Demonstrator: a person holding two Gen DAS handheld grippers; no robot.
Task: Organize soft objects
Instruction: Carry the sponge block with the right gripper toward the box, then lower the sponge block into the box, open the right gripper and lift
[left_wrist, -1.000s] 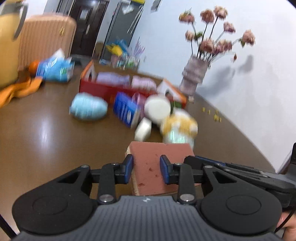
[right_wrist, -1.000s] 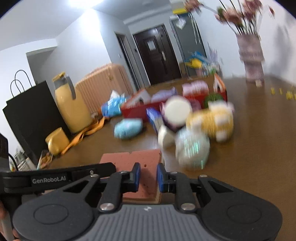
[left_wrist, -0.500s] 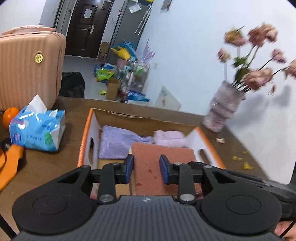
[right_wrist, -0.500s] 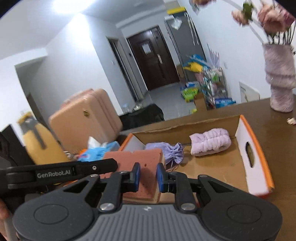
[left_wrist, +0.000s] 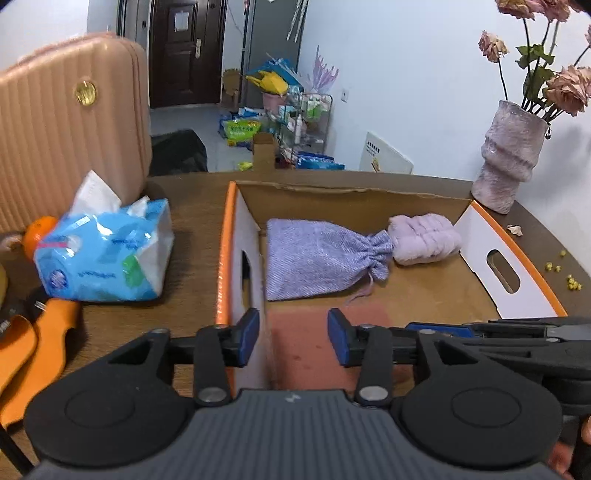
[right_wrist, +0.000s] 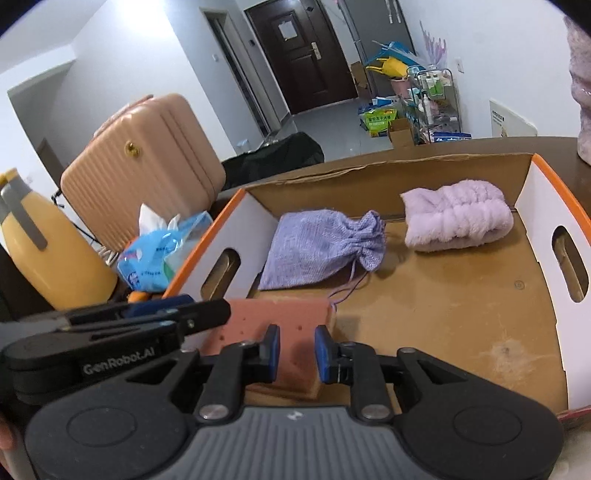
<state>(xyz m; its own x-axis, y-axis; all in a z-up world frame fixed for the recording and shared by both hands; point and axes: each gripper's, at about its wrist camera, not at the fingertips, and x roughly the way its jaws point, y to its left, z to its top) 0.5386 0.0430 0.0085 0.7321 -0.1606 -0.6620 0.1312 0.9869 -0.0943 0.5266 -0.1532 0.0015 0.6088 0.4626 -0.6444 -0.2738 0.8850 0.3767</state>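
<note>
A reddish-brown sponge block (left_wrist: 306, 350) (right_wrist: 273, 325) lies on the floor of an open cardboard box (left_wrist: 480, 291) (right_wrist: 461, 314), in its near left corner. A purple drawstring pouch (left_wrist: 317, 258) (right_wrist: 317, 247) and a fluffy lilac roll (left_wrist: 424, 238) (right_wrist: 458, 218) lie at the back of the box. My left gripper (left_wrist: 291, 338) is open, its jaws wider than the sponge and straddling the box's left wall. My right gripper (right_wrist: 295, 350) is open just above the sponge, not pinching it.
A blue tissue pack (left_wrist: 103, 251) (right_wrist: 159, 254) lies left of the box. A pink suitcase (left_wrist: 70, 122) (right_wrist: 144, 162) and a yellow jug (right_wrist: 48, 251) stand behind it. A vase with flowers (left_wrist: 509, 155) stands at the back right. Orange straps (left_wrist: 33, 354) lie at the left.
Both grippers carried the sponge from the pile of objects into the box and lowered it to the floor. Both sets of jaws have opened and let go of it.
</note>
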